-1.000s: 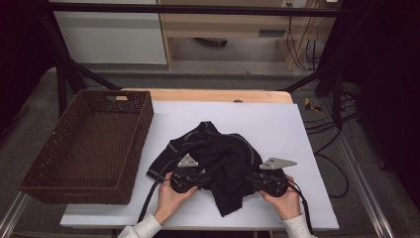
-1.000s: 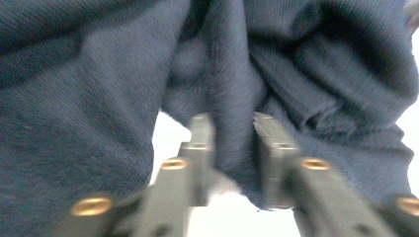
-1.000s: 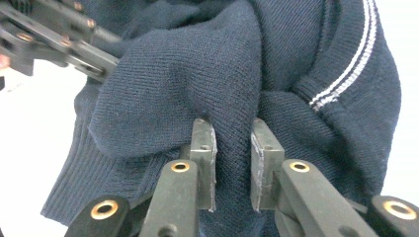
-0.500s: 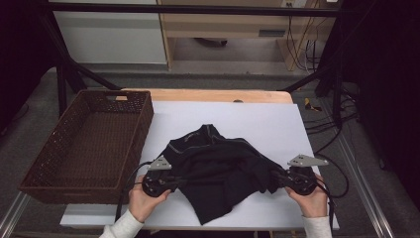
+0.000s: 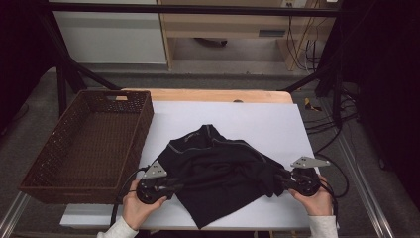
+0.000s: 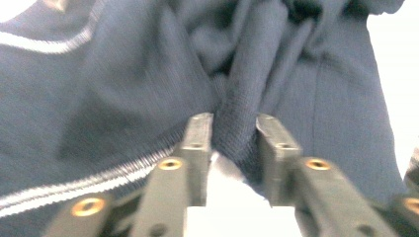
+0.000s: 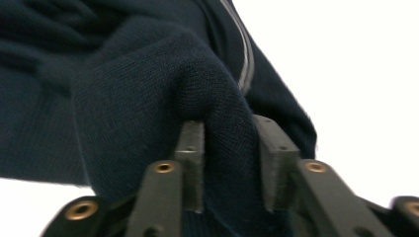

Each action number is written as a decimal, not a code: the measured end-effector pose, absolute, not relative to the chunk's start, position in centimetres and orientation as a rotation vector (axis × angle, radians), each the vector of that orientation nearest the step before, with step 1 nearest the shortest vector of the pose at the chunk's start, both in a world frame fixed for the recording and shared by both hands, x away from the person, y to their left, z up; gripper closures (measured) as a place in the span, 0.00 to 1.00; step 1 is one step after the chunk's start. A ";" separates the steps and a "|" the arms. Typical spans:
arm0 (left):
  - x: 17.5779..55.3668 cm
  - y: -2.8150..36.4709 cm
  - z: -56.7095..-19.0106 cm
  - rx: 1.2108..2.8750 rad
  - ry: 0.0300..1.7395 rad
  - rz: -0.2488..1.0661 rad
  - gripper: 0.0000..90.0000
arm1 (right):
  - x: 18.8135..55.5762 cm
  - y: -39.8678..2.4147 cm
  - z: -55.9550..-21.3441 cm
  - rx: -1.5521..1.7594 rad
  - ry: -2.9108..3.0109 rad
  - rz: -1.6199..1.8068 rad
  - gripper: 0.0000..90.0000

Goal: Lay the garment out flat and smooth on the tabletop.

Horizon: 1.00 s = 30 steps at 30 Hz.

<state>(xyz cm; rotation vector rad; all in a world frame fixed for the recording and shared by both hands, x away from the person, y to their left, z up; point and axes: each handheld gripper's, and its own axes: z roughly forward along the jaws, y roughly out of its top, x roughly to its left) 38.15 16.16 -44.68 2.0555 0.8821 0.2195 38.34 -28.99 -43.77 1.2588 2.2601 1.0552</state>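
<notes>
So there's a dark sweater [image 5: 218, 173] lying bunched up in the lower middle of the high view, on the white counter [image 5: 257, 119], and a gripper has hold of it at each end. The left gripper [image 5: 171, 184] sits at the lower left of the frame, the right gripper [image 5: 283, 179] at the lower right, both low over the counter with the fabric stretched between them.

Up close in the left gripper view, a thick fold of the knit [image 6: 237, 128] runs between the jaws; they've just been opening a bit, but the pads are touching the cloth on both sides. Same story in the right gripper view: a bunched ridge of the sweater [image 7: 217, 123] sits wedged between jaws that have just eased wider.

A brown wicker basket [image 5: 54, 148] stands at the left, just beside the sweater.
</notes>
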 end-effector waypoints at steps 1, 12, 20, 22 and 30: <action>38.3 16.2 -44.3 2.035 0.886 0.236 0.60 | 38.3 -28.8 -43.3 1.234 2.248 1.083 0.66; 41.7 15.3 -43.9 1.999 0.941 0.319 0.42 | 40.3 -26.7 -41.4 1.169 2.149 1.195 0.45; 44.1 16.1 -46.4 2.026 1.004 0.321 0.53 | 45.0 -24.1 -42.8 1.188 2.122 1.164 0.39; 44.2 16.3 -46.9 2.020 1.011 0.278 0.63 | 46.0 -23.6 -43.2 1.185 2.136 1.138 0.39; 43.6 15.8 -47.2 2.063 0.989 0.283 0.94 | 48.9 -22.0 -45.4 1.185 2.248 0.981 0.42</action>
